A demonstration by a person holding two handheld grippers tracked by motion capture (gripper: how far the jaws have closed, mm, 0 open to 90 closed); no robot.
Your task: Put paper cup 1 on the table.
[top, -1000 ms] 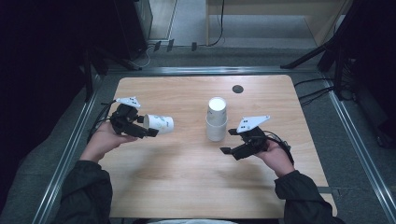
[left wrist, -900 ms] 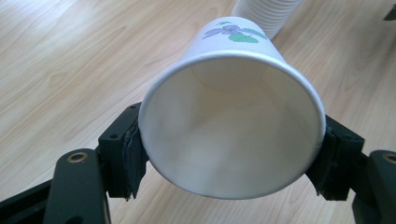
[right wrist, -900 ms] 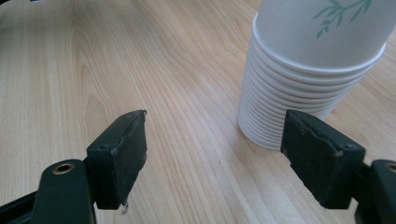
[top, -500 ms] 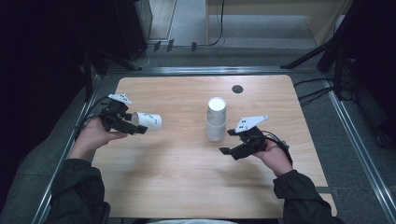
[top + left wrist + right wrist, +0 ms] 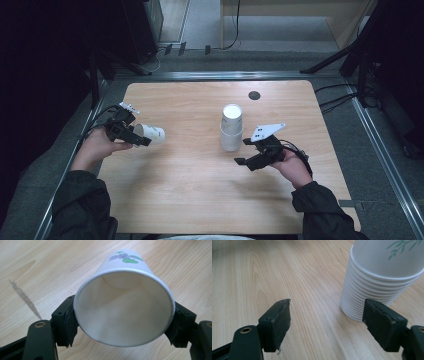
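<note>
Light wooden tabletop [image 5: 190,200] with rounded corners stands on a dark grey floor; a small round black disc [image 5: 254,95] sits in its surface near the far edge.

Left gripper [image 5: 134,138], black, is held in the person's left hand [image 5: 97,146] over the table's left edge. Its jaws pinch a single white paper cup with a green leaf print [image 5: 150,134] at the rim. In the left gripper view the cup [image 5: 124,302] lies on its side with its open mouth toward the camera and its base pointing away, one pad [image 5: 68,322] pressed on each side of the rim. Whether the cup touches the wood cannot be determined.

Upside-down stack of white paper cups with leaf print [image 5: 231,127] stands upright near the table's centre.

Right gripper [image 5: 244,153], black with a grey three-cornered plate on top, is held in the right hand [image 5: 295,167] just beside the stack, toward the person. Its jaws are spread wide and hold nothing. In the right gripper view the stack [image 5: 382,277] rises just beyond the right-hand pad [image 5: 382,323], apart from it.
</note>
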